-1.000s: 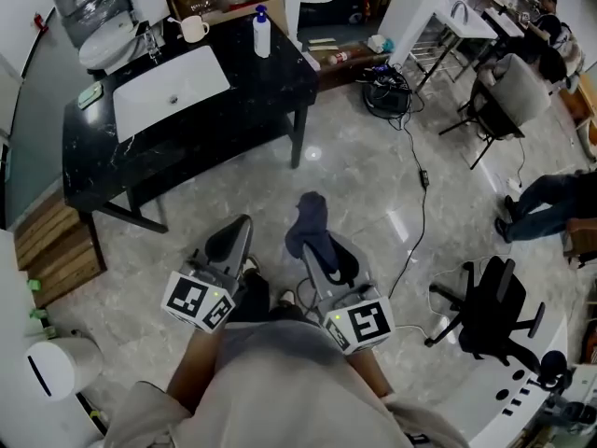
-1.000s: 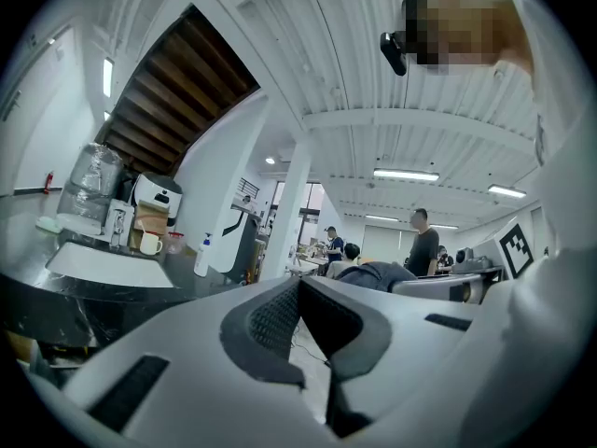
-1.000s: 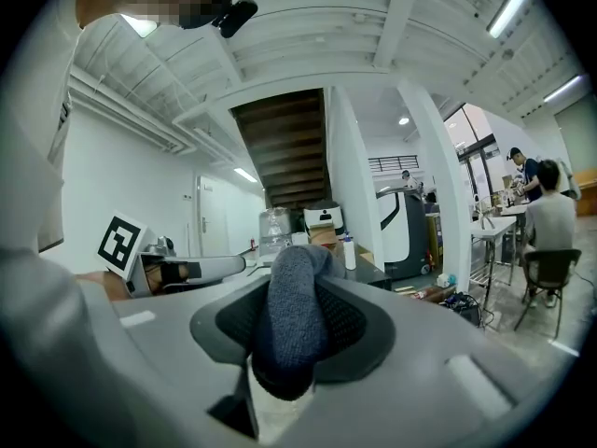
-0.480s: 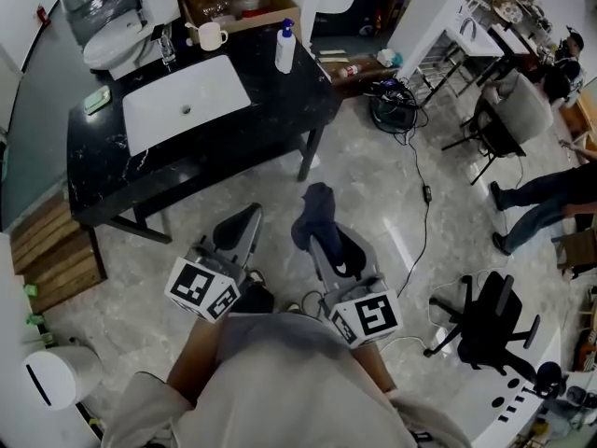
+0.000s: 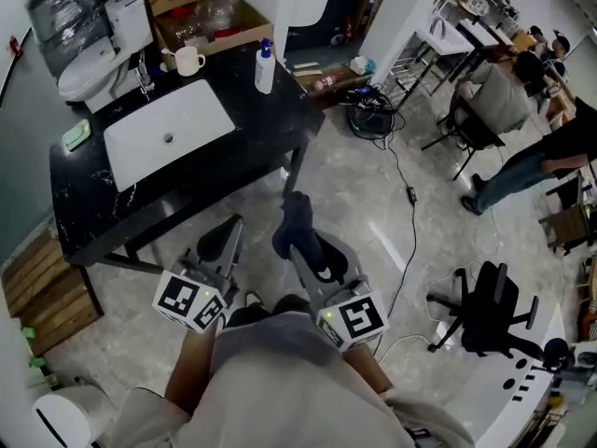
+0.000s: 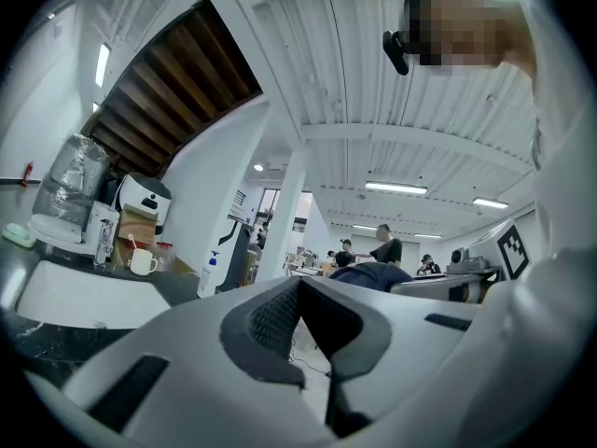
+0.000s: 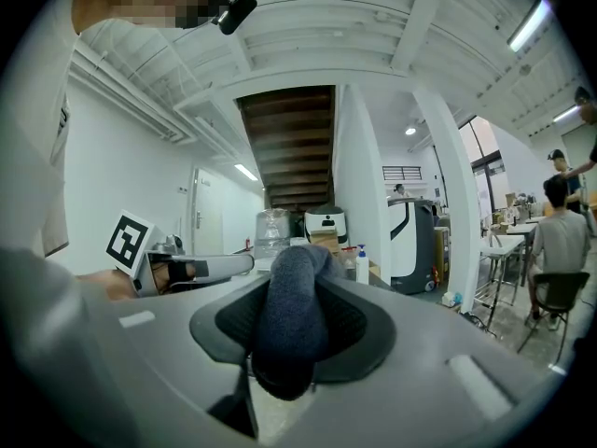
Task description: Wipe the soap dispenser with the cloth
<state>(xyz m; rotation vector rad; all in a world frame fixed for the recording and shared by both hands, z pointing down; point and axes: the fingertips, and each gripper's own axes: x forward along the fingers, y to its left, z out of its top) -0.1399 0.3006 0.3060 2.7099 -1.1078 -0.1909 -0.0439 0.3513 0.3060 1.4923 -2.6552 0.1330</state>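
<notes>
Inside right claw (image 7: 295, 339): cloth (image 7: 291, 292), clamped.

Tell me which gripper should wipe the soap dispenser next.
Right. The right gripper is shut on the cloth, while the left gripper is shut and empty. Both are well short of the counter where the dispenser stands, so neither has the edge in reach.

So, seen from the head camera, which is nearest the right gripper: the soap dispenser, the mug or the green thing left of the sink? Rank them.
From the right gripper, shut on the cloth:
1. Soap dispenser, at the table's right end.
2. Mug, behind the sink.
3. Green pad, left of the sink.
</notes>
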